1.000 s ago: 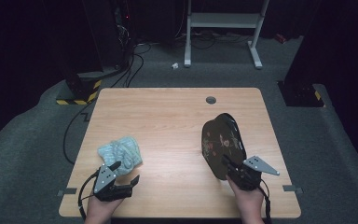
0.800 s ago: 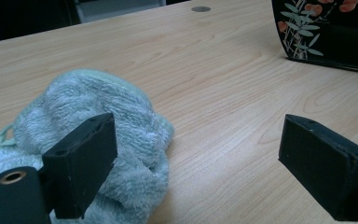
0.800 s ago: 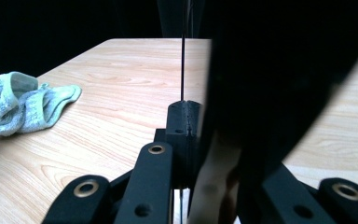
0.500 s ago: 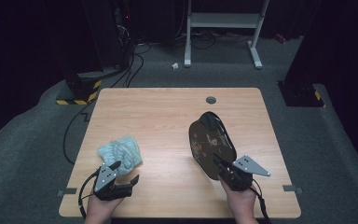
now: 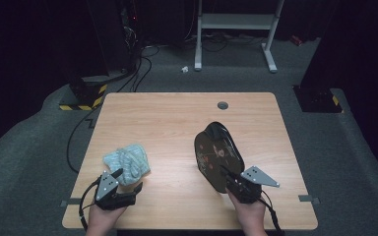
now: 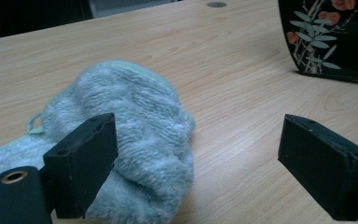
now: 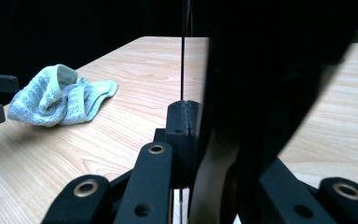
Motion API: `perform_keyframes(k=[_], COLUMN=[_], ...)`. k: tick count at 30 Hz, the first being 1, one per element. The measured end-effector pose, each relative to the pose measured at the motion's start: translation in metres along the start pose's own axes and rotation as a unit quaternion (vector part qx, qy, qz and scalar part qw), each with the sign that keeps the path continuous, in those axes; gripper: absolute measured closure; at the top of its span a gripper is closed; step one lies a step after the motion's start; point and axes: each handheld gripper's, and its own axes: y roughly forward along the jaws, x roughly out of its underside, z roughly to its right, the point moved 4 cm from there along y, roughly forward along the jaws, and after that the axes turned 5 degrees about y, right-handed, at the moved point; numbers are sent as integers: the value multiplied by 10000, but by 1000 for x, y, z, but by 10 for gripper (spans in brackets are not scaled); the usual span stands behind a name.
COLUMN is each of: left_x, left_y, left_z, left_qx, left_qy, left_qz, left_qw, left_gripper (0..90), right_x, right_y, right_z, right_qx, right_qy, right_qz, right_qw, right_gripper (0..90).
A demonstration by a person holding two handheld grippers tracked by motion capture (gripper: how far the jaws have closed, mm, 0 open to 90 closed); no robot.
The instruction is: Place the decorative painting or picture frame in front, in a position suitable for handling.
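Since the earlier frame, plate point(image 5: 218, 156) shifted leftward, gripped on edge in shut right claw point(image 5: 231, 179). Left claw point(image 5: 127, 182) gapes beside towel point(image 5: 127, 162) on bench point(image 5: 177, 118); wiping judged not begun.

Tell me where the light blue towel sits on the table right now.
In the high view the light blue towel lies bunched on the table's near-left part, just ahead of the open left hand-held gripper, well left of the dark floral plate.

No writing, number or brand can be read anywhere — the dark plate point(image 5: 218, 156) bears painted flowers, no words.
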Motion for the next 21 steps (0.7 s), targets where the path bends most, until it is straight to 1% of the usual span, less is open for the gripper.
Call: perform_keyframes(k=[3, 7, 8, 9, 11, 12, 13, 14, 15, 16, 17, 18, 19, 20, 21], left_x=[1, 3, 4, 5, 6, 7, 8, 8, 11, 12, 13, 15, 16, 18, 18], left_y=[-1, -2, -3, -3, -6, -8, -10, -10, -13, -15, -17, -19, -21, -23, -23], left_z=[-5, -11, -12, -13, -15, -18, -20, -20, -24, -26, -29, -33, -36, -41, -41], left_qx=[-76, -179, -199, -214, -255, -272, -261, -261, -286, -322, -368, -414, -455, -601, -601], left_qy=[-75, -192, -209, -215, -236, -243, -255, -255, -275, -301, -365, -418, -485, -606, -606], left_qz=[-8, -39, -67, -79, -38, -4, 22, 22, 33, 23, 33, 54, 69, 61, 61], left_qw=[9999, 9996, 9996, 9995, 9994, 9993, 9993, 9993, 9992, 9990, 9986, 9983, 9978, 9963, 9963], left_gripper=[128, 144, 147, 153, 174, 201, 249, 291, 291, 347, 391, 391, 418, 469, 497], right_x=[3, 6, 6, 6, 5, 5, 5, 5, 5, 6, 8, 8, 9, 12, 12], right_y=[-2, -4, -4, -5, -6, -7, -8, -8, -10, -13, -17, -17, -20, -25, -25], right_z=[4, 4, 4, 4, 5, 6, 5, 5, 5, 4, 4, 4, 3, 3, 3], right_qx=[-48, -82, -92, -90, -100, -134, -164, -164, -173, -189, -228, -228, -231, -221, -221], right_qy=[79, 34, 38, 62, 94, 98, 77, 77, 39, -5, -51, -51, -83, -140, -140], right_qz=[12, 0, 13, 28, 15, 5, -16, -16, -34, -89, -115, -115, -137, -161, -161], right_qw=[10000, 10000, 9999, 9999, 9999, 9999, 9998, 9998, 9998, 9998, 9997, 9997, 9996, 9995, 9995], right_gripper=[794, 786, 766, 723, 664, 637, 608, 608, 592, 569, 553, 553, 544, 531, 531])
